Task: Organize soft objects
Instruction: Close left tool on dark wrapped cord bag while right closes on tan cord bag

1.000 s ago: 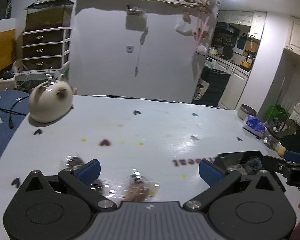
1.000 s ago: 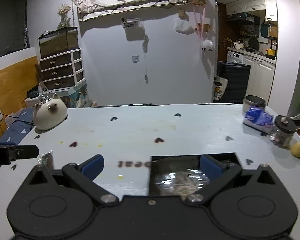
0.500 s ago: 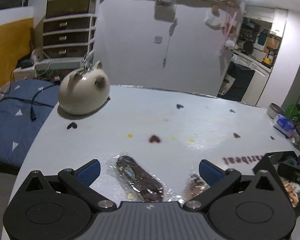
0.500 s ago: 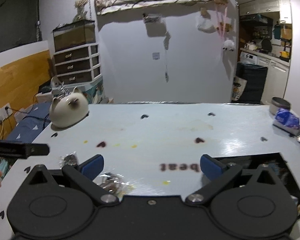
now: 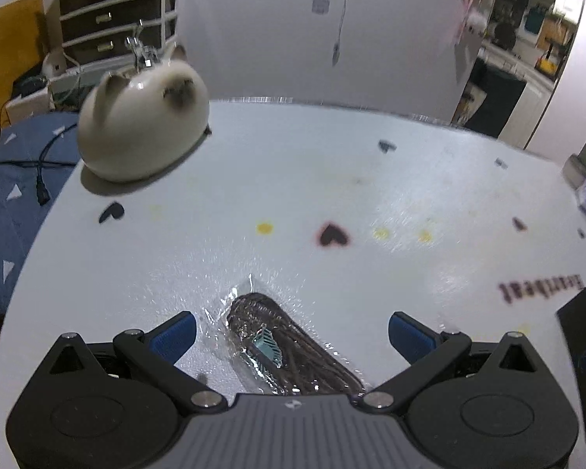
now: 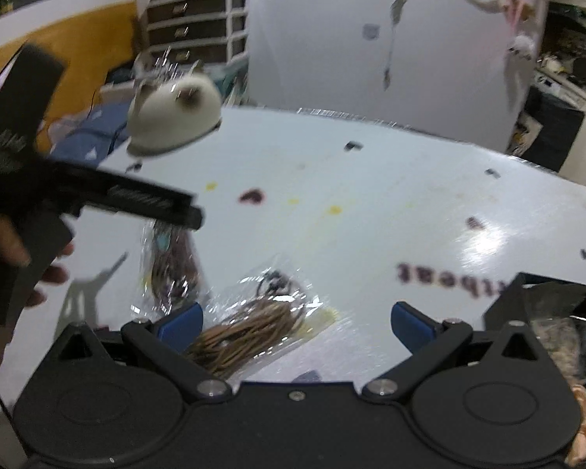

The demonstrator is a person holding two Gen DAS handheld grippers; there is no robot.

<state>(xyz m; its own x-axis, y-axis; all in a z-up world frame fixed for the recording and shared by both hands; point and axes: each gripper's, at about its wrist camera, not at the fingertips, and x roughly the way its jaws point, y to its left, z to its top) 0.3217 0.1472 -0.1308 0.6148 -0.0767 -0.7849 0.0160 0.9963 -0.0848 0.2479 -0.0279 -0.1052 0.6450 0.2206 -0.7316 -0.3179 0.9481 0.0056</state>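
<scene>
White table (image 5: 332, 179) holds two wrapped bundles (image 5: 289, 348) (image 6: 250, 328) (clear plastic), cat figurine (image 5: 144, 117).

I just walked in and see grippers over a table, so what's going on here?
A person holds a two-finger gripper in each hand over a white table. The left gripper is open around a clear packet of dark brown strands. The right gripper is open over a clear packet of tan strands. Neither packet is gripped. A black box sits at the right.

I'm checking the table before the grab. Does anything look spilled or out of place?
Small yellow spots and a smeared dark heart mark stain the white table; what they are is unclear. The two clear packets, dark brown and tan, lie loose but intact.
</scene>
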